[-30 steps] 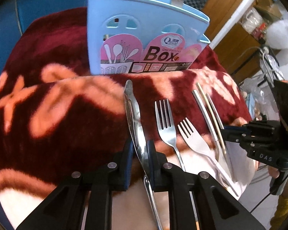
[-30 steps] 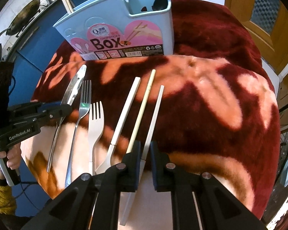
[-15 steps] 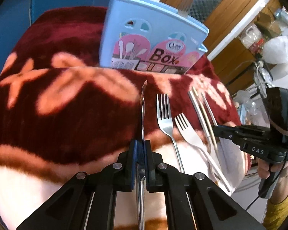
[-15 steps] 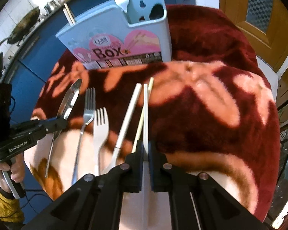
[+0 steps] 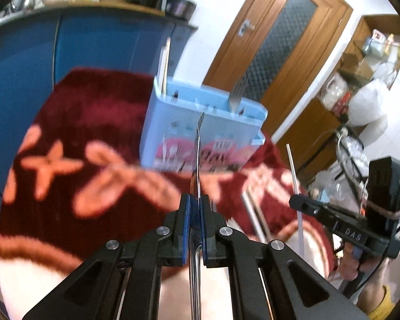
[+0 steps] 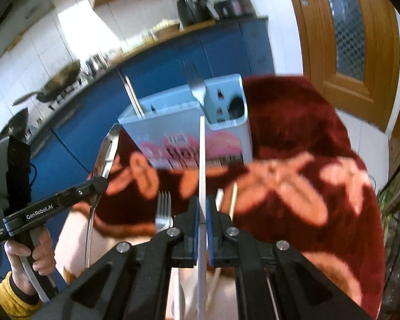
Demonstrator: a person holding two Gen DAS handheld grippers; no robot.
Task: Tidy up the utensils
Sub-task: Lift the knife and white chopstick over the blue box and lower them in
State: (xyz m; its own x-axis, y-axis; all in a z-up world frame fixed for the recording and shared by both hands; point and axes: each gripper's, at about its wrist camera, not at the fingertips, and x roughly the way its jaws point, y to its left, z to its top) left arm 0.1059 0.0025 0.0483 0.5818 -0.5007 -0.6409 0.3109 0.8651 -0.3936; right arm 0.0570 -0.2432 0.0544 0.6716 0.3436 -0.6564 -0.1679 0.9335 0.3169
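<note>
Left wrist view has the left gripper [image 5: 196, 213] clamped on a thin, stiff, slippery knife [image 5: 198, 144] mid-handle, clear of the blanket [image 5: 88, 112], while the right gripper [image 6: 203, 213] pinches 1 light chopstick [image 6: 202, 160], both aimed at the box [image 5: 173, 133].

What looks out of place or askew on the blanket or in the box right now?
Nothing stands out. The box stands upright with a fork and chopsticks in it; each hand-held gripper grips one utensil. The frames are blurred, so small faults could hide.
</note>
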